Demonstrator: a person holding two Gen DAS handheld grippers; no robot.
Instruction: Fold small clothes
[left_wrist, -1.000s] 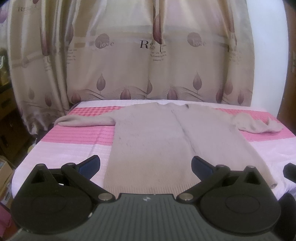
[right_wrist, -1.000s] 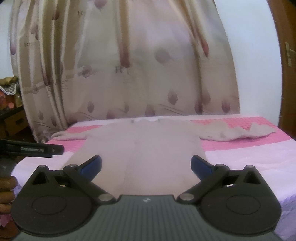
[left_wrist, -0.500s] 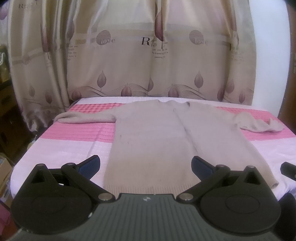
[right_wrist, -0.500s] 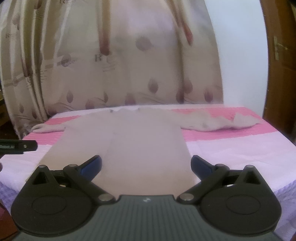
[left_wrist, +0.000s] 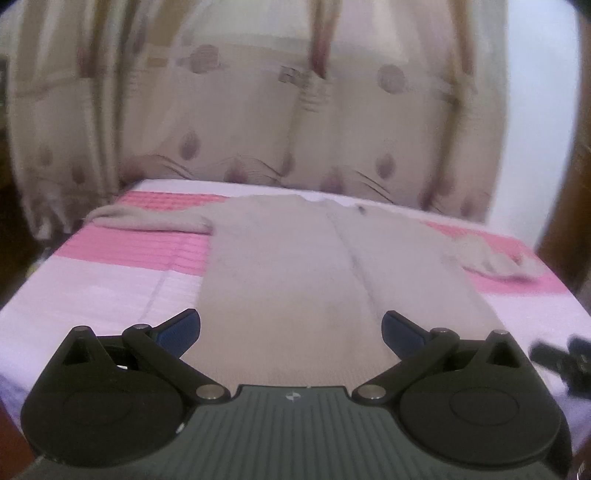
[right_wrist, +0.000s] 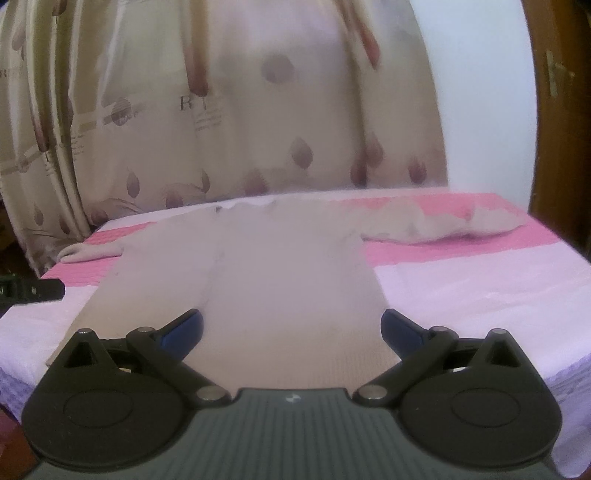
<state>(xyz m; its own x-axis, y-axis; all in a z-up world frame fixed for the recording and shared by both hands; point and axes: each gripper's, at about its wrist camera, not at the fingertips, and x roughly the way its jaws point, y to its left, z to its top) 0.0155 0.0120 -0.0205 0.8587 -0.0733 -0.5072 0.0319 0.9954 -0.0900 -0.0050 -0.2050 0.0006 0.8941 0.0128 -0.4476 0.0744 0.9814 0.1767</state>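
Item: beige knit sweater (left_wrist: 295, 280) — laid flat and unfolded on the bed (left_wrist: 103, 288), hem toward the cameras at 6 o'clock, neckline at 12 o'clock near the curtain (left_wrist: 258, 110). A centre seam or placket runs from neck to hem. One sleeve (left_wrist: 147, 219) stretches out toward 9 o'clock in the left wrist view and lies fairly straight on the pink band of the bedcover; the other sleeve (right_wrist: 439, 225) reaches toward 3 o'clock in the right wrist view and lies bunched and wrinkled.

Left gripper (left_wrist: 291, 328): jaws spread wide, nothing between them, blue-tipped fingers (left_wrist: 179, 328) held above the sweater's hem end. Whether they touch the cloth cannot be told.

Right gripper (right_wrist: 291, 326): jaws likewise parted and empty, poised over the hem end of the sweater, nearer its 3 o'clock side.

Each gripper shows as a dark shape at the edge of the other's view — the right at 3 o'clock, the left at 9 o'clock.

Surroundings: leaf-patterned curtain behind the bed; white wall (right_wrist: 480, 92) and brown door (right_wrist: 565, 110) at 2 o'clock in the right wrist view. Both views are slightly blurred.
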